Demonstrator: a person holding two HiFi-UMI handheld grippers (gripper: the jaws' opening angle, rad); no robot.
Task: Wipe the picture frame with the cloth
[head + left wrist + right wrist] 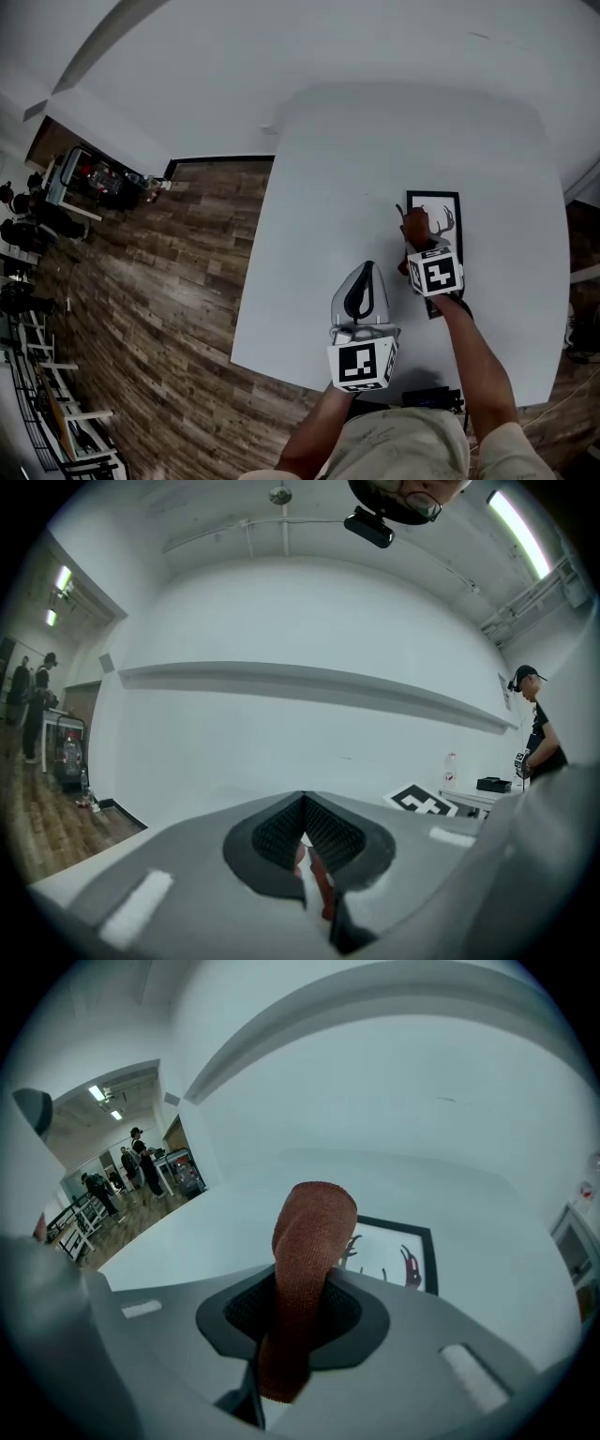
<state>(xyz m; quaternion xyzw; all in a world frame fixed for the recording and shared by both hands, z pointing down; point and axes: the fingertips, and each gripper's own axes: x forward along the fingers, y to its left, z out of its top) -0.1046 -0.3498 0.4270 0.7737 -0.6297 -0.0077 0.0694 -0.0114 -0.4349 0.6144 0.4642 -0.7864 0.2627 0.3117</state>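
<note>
A black picture frame (pixel 443 201) with a deer print lies flat on the white table (pixel 328 187), right of centre. My right gripper (pixel 415 246) is over its near half, shut on a rust-brown cloth (pixel 305 1269) that sticks up between the jaws. In the right gripper view the picture frame (pixel 398 1249) shows just beyond the cloth. My left gripper (pixel 366 284) hovers to the frame's left near the table's front edge, jaws shut with nothing held. In the left gripper view the jaws meet (pixel 305 841), pointing at a white wall.
Wood floor (pixel 141 309) lies left of the table. A cart with equipment (pixel 89 178) stands far left. People stand by a doorway (pixel 122 1176) in the distance. A black object (pixel 431 398) sits at the table's near edge by my body.
</note>
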